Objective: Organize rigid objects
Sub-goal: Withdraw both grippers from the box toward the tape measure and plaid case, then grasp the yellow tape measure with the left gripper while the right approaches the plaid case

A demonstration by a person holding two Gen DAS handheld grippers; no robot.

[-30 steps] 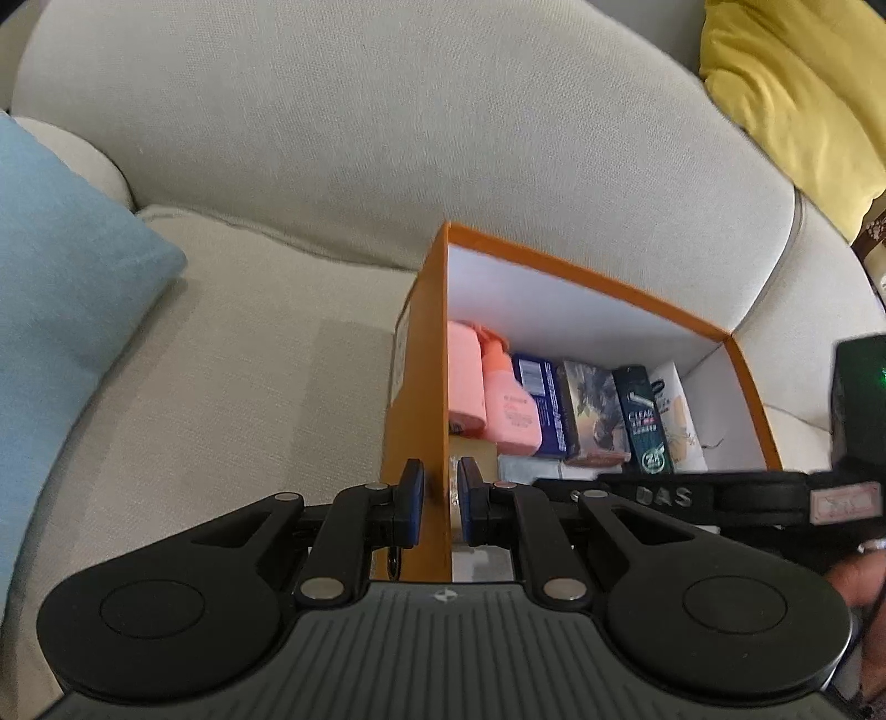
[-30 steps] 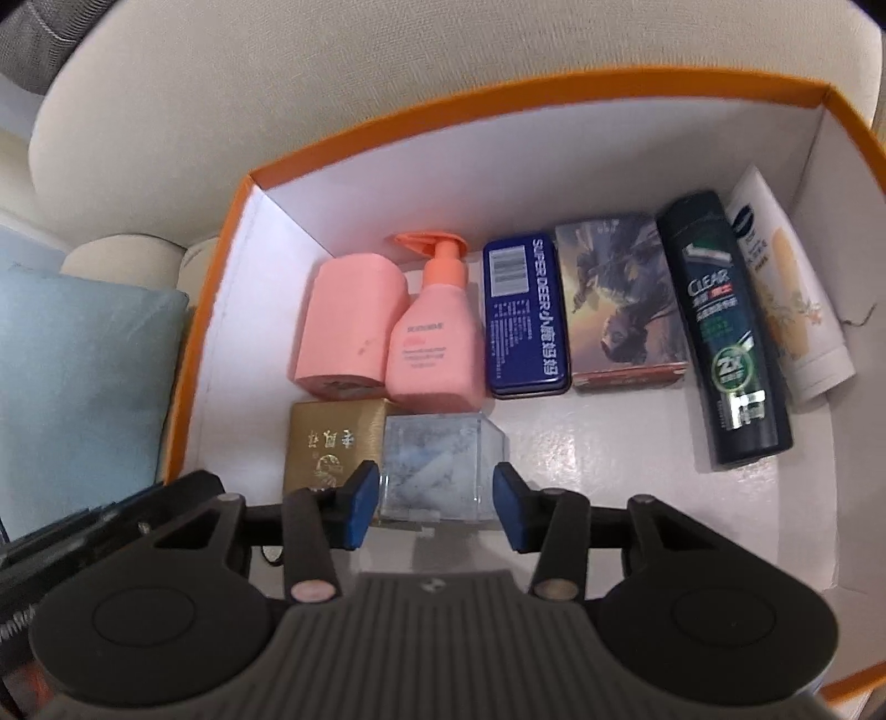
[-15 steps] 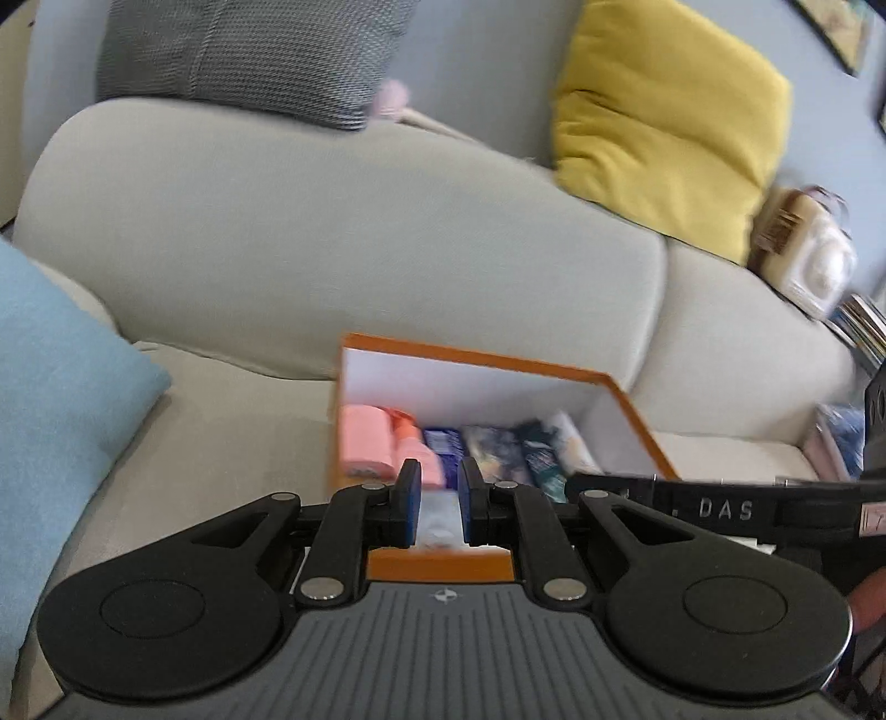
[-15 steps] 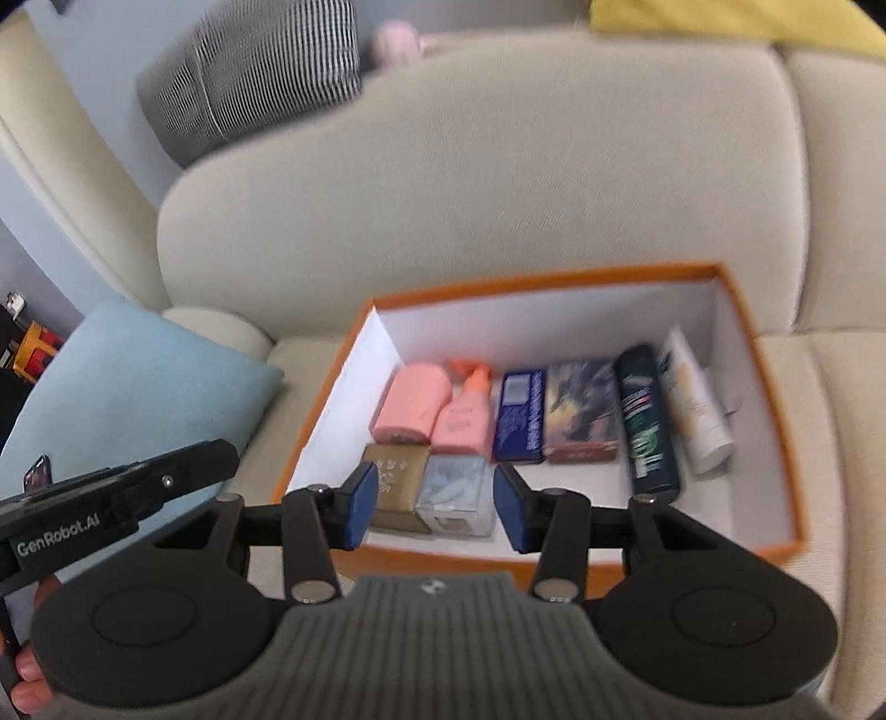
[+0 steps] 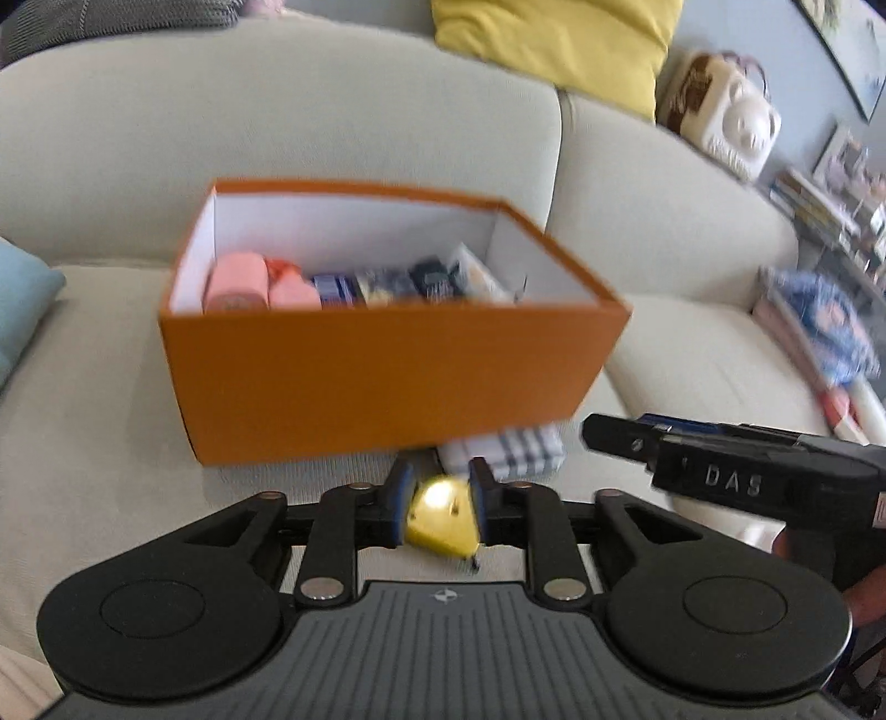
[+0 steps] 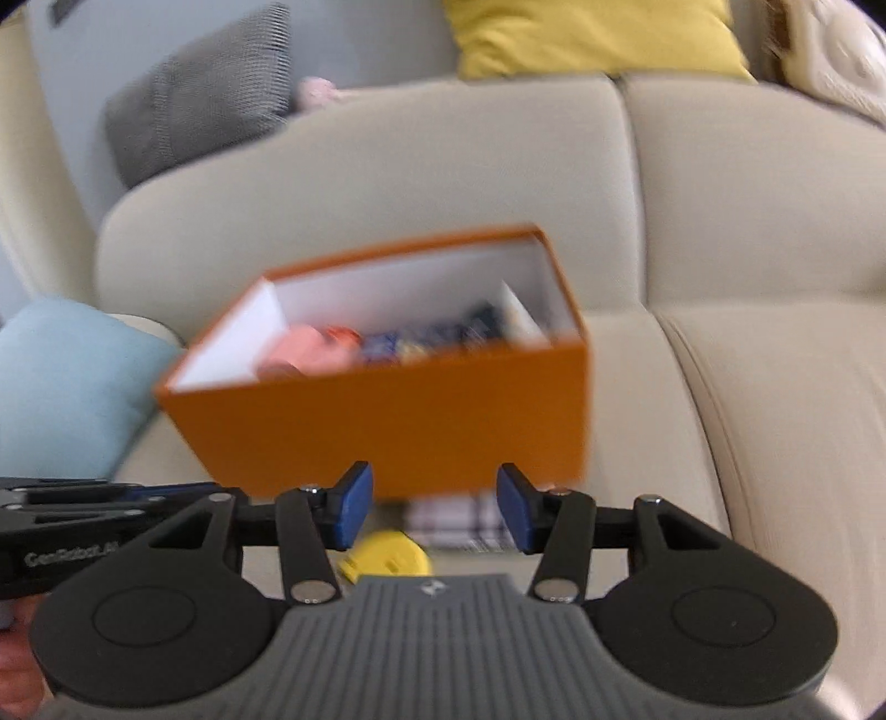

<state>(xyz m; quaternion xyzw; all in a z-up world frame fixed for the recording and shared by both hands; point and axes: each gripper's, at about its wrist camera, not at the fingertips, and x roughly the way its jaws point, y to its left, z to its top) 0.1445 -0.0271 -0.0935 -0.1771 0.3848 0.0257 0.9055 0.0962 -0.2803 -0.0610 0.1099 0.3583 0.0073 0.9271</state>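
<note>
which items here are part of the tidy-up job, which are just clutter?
Job items:
orange box holding pink bottles and other toiletries
yellow round object on the seat in front of the box
checked packet beside it

Just lying about:
yellow cushion
blue cushion
grey cushion
bear bag
</note>
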